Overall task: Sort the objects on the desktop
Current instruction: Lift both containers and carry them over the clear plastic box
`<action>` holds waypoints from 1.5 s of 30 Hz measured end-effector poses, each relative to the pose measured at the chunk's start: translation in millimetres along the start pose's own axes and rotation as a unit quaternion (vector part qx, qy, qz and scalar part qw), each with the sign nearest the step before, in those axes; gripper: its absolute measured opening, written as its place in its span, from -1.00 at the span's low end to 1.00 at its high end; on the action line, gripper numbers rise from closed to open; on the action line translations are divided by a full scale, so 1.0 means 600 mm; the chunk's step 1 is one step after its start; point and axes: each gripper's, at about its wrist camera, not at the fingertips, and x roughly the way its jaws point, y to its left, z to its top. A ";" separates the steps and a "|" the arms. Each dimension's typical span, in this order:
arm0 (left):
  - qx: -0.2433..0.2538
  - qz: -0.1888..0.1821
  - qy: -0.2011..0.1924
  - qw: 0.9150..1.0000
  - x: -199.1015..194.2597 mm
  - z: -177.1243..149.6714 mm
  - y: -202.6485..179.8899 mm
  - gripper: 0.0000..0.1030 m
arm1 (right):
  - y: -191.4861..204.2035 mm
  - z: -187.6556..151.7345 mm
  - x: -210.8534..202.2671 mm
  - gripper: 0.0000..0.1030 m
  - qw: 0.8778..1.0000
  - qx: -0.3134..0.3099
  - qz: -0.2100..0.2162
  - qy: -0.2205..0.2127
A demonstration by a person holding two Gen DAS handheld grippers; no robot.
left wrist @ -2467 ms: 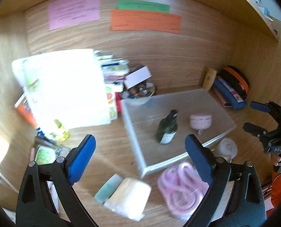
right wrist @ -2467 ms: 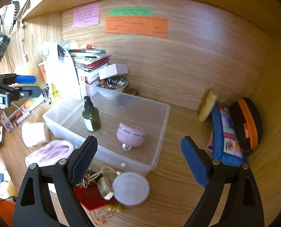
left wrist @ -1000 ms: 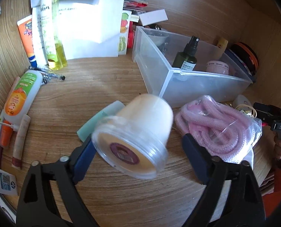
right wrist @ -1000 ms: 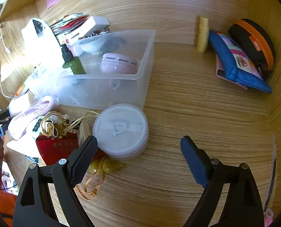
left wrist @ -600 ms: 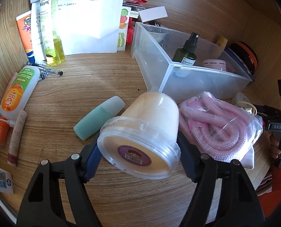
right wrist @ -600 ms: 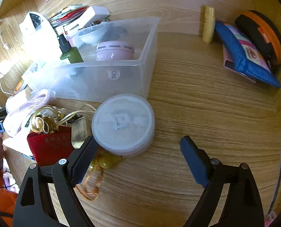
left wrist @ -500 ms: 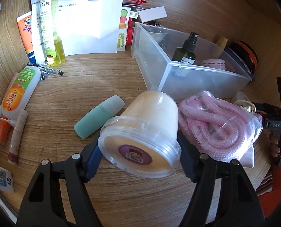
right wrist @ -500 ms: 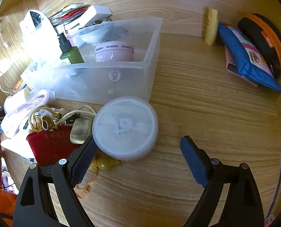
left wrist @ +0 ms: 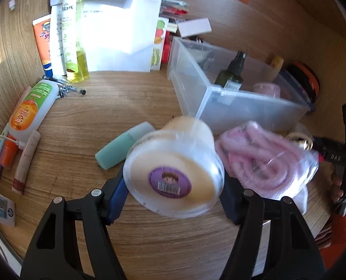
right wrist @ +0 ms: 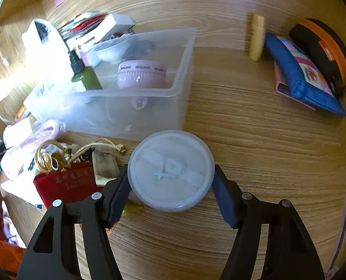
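Wooden desk (left wrist: 131,107), cluttered. Left wrist view: orange-label bottle (left wrist: 30,107) at 9 o'clock, teal tube (left wrist: 124,144) just beside the cream tub (left wrist: 173,168), bagged pink rope (left wrist: 261,156) at 3 o'clock, clear bin (left wrist: 238,107) at 1 o'clock holding a green spray bottle (left wrist: 231,74). Left gripper (left wrist: 173,193) clamped on the tub, purple barcode sticker facing camera. Right gripper (right wrist: 170,186) pinches a round white case (right wrist: 170,170); red pouch (right wrist: 63,184) at 9 o'clock, blue pouch (right wrist: 301,74) at 2 o'clock.

Wooden desk (right wrist: 254,140), clear plastic bin (right wrist: 149,107), teal tube (left wrist: 124,147), blue pouch (right wrist: 299,74), bagged pink cord (left wrist: 266,156)
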 end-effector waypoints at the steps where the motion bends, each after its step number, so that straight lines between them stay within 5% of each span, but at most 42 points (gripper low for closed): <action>1: -0.005 -0.006 -0.005 1.000 -0.002 0.001 0.000 0.32 | -0.005 0.000 -0.005 0.23 1.000 0.007 0.002 -0.004; 30: 0.010 0.024 -0.124 0.992 -0.086 0.070 -0.019 0.32 | -0.033 0.053 -0.107 0.21 0.994 0.038 0.009 -0.098; 45: 0.038 -0.002 -0.089 0.995 0.002 0.155 -0.055 0.32 | 0.002 0.124 -0.086 0.21 0.992 0.006 0.049 -0.116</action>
